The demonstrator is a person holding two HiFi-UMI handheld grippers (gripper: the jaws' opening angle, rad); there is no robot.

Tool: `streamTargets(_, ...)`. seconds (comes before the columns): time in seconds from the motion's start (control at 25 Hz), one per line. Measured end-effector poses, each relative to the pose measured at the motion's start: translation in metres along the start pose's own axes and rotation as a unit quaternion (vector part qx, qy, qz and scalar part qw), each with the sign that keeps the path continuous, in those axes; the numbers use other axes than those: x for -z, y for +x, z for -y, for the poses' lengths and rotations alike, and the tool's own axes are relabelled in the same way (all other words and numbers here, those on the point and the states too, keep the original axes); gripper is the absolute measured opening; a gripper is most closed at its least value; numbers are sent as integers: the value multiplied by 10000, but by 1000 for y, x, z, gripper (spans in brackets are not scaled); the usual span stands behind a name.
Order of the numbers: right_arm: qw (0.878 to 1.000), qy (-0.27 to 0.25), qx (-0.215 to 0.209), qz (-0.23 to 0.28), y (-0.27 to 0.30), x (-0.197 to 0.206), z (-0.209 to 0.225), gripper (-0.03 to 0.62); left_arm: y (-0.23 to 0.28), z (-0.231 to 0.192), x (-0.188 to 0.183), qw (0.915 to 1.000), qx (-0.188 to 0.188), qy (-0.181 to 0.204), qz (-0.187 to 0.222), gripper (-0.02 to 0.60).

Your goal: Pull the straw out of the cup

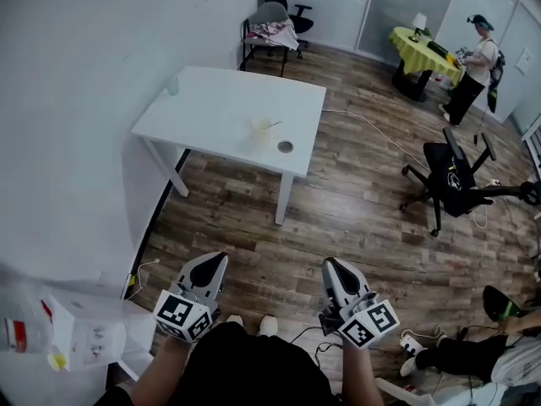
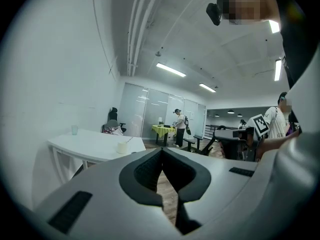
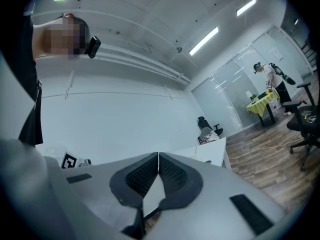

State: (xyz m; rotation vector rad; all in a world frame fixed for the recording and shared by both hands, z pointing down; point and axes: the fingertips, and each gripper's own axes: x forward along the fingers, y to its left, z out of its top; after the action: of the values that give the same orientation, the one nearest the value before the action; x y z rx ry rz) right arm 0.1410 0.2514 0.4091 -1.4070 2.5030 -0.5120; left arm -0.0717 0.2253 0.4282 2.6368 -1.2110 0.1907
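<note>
A pale cup (image 1: 262, 131) with a straw (image 1: 271, 125) leaning out of it stands on the white table (image 1: 220, 108), far ahead of me. In the left gripper view the same cup (image 2: 122, 147) shows small on the table (image 2: 90, 146). My left gripper (image 1: 215, 266) and right gripper (image 1: 333, 269) hang low over the wooden floor, well short of the table. Both are shut, tips together, with nothing between them. The left gripper (image 2: 162, 151) points toward the table; the right gripper (image 3: 158, 156) points toward the wall and the table's end.
A clear glass (image 1: 172, 85) stands at the table's far left corner, a small round lid (image 1: 286, 147) near the cup. A black office chair (image 1: 452, 176) is to the right, a chair with clothes (image 1: 270, 25) behind the table, a person (image 1: 472, 70) by a yellow table (image 1: 423, 47).
</note>
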Motion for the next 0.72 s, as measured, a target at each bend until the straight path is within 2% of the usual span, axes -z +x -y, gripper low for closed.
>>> streamTargets(0.72,9999,-3,11,-102,-5,-4,27,21,27,7,4,10000,11,-46,4,14)
